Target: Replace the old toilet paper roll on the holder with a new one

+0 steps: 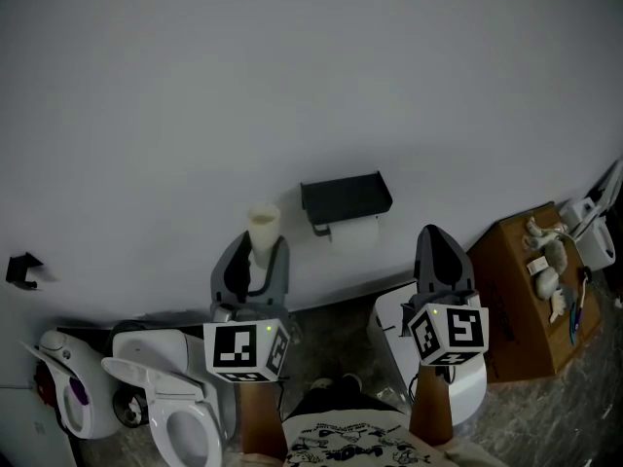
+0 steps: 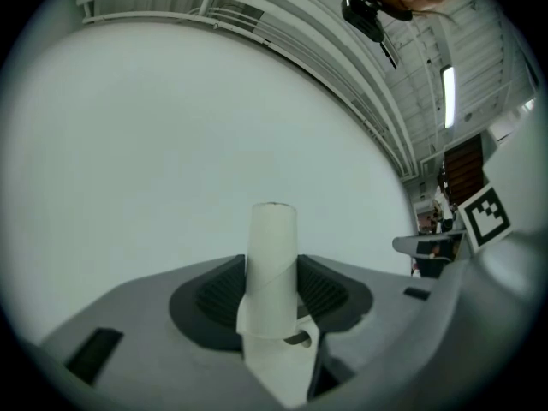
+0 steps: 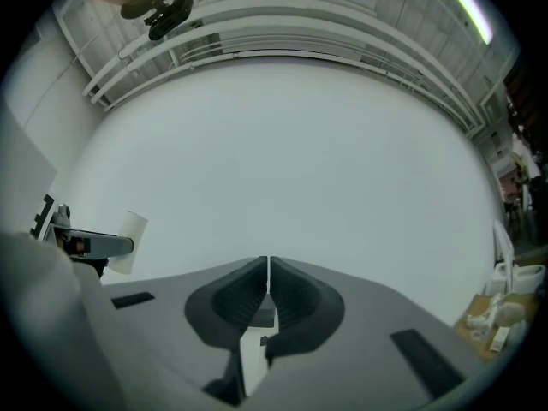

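In the left hand-held gripper (image 2: 272, 272), an upright cardboard tube (image 2: 272, 238)

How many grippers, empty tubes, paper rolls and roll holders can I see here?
2 grippers: left gripper, right gripper
1 empty tube
1 paper roll
1 roll holder
Total: 5

A bare, pale cardboard tube (image 1: 264, 230) is held upright between the jaws of the left gripper (image 1: 252, 266), with its open upper end standing clear above the fingertips. A black wall holder (image 1: 346, 198), topped by a flat shelf, is seen beyond the tools, between the left gripper and the right gripper (image 1: 440, 251). A white toilet paper roll (image 1: 353, 234) is hung under that shelf, axis level, apart from both tools.
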